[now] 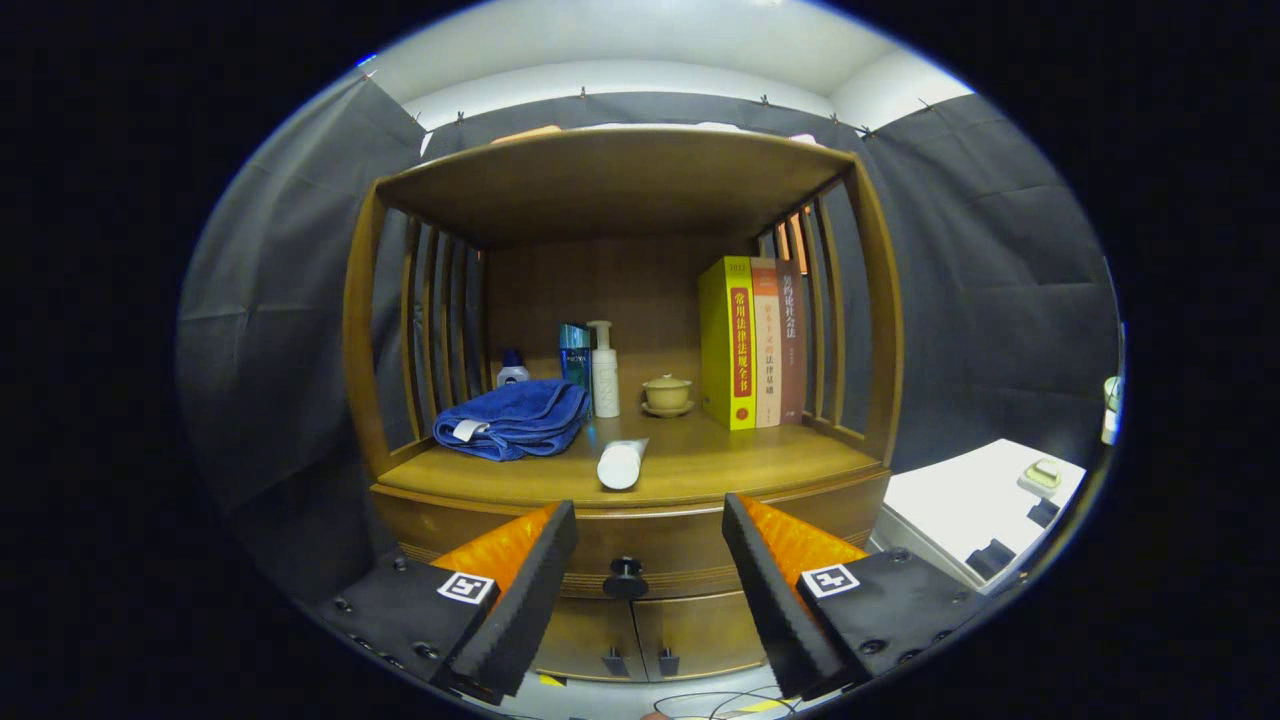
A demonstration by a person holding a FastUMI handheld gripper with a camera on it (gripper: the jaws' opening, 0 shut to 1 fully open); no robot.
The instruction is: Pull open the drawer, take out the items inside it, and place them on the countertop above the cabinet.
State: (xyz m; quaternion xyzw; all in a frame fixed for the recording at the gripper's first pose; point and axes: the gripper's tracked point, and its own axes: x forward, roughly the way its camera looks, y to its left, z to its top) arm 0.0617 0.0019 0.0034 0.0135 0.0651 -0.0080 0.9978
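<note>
Hovering with claw [650, 565] released, fingers spread either side of drawer knob [626, 577] just ahead, drawer [640, 545] closed.

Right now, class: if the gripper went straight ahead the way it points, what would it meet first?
Probably the drawer knob: it sits centred between the open gripper fingers, on the closed drawer front. Depth is uncertain.

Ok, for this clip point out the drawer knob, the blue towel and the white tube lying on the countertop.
drawer knob [625, 577], gripper view, on its round dark head, between the open fingers.
blue towel [515, 418], gripper view, on the middle of the folded cloth.
white tube [621, 464], gripper view, on its body near the cap end.
</note>
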